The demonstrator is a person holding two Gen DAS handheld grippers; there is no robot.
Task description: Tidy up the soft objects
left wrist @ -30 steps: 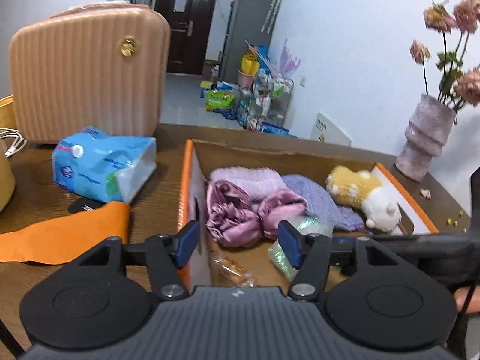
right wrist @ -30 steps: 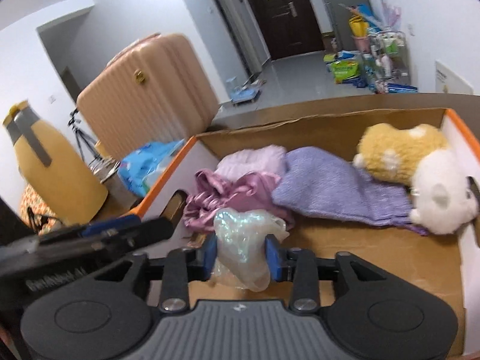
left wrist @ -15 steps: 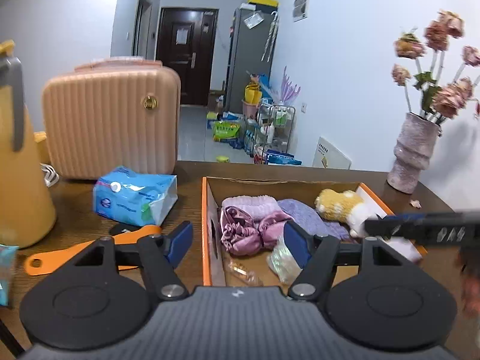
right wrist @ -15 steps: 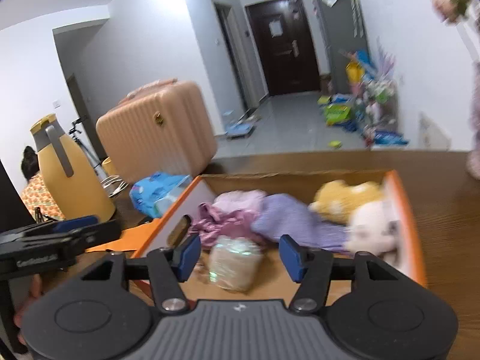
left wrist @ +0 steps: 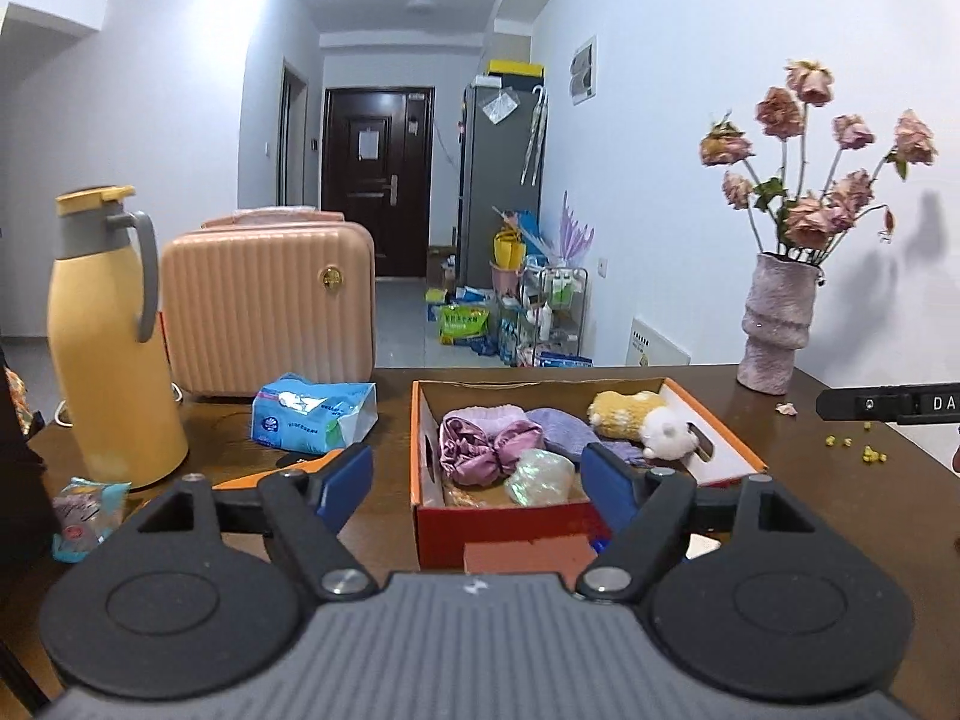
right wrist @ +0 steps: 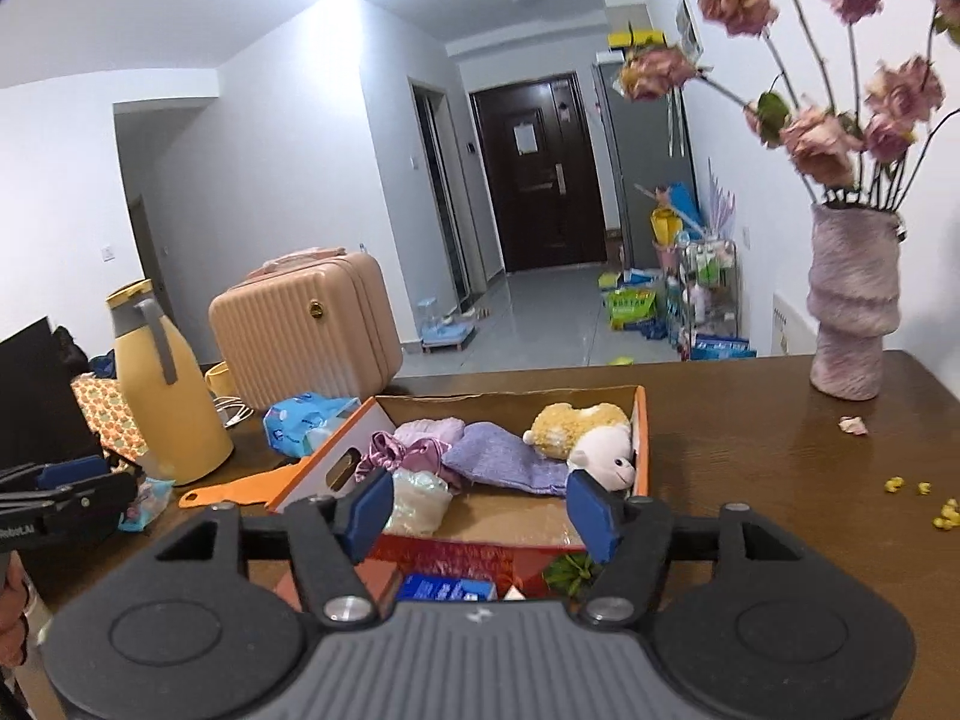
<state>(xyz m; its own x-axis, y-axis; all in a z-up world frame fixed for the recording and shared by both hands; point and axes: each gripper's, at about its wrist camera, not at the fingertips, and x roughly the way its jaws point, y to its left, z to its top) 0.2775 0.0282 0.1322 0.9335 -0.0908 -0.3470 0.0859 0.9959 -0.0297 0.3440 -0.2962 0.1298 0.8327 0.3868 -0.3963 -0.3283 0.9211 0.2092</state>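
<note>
— Two grippers over a brown wooden table (left wrist: 840, 516), hallway beyond. Room to move?
— Plenty near the vase (left wrist: 774, 324); thermos (left wrist: 114, 348) crowds the far side.
— The soft things?
— All in the orange box (left wrist: 504, 525), ahead of the left gripper (left wrist: 477, 480) and right gripper (right wrist: 480, 507); both jaws opening, empty.
</note>
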